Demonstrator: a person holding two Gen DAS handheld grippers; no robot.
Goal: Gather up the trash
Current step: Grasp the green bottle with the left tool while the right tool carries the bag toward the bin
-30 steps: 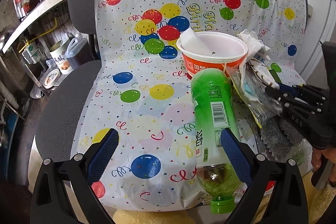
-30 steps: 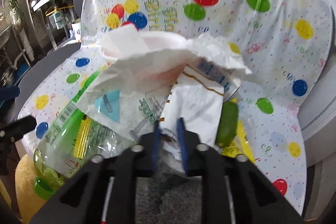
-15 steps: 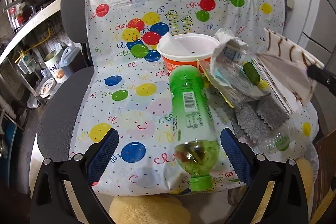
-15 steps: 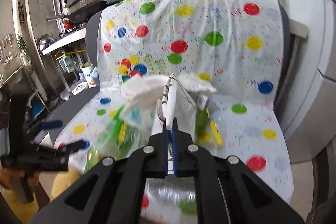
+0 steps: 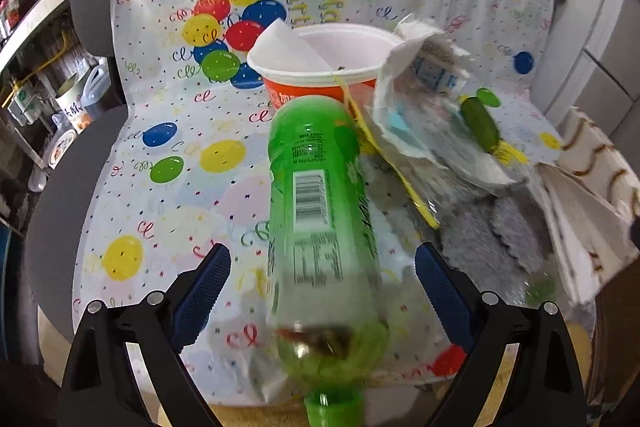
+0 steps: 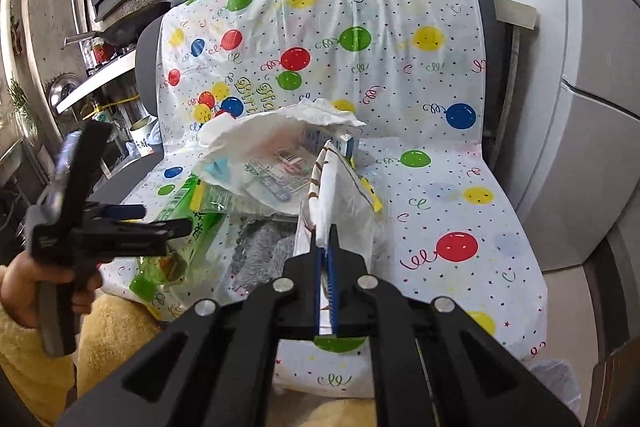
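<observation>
— Left wrist view: where's the green bottle point(image 5: 320, 223)?
— Lying on the chair cover point(image 5: 180, 187) between the spread left gripper point(image 5: 322, 267), cap toward camera, base toward the noodle cup point(image 5: 320, 67).
— Right gripper point(image 6: 326, 259)?
— Pinching a white wrapper point(image 6: 324, 195).

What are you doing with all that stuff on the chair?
Picking up trash. The right tool is shut on a white wrapper, holding it up over the pile. The left tool is open around a green bottle lying on the balloon cover, not gripping it yet. A noodle cup, tissue and a grey cloth are on the seat too.
</observation>
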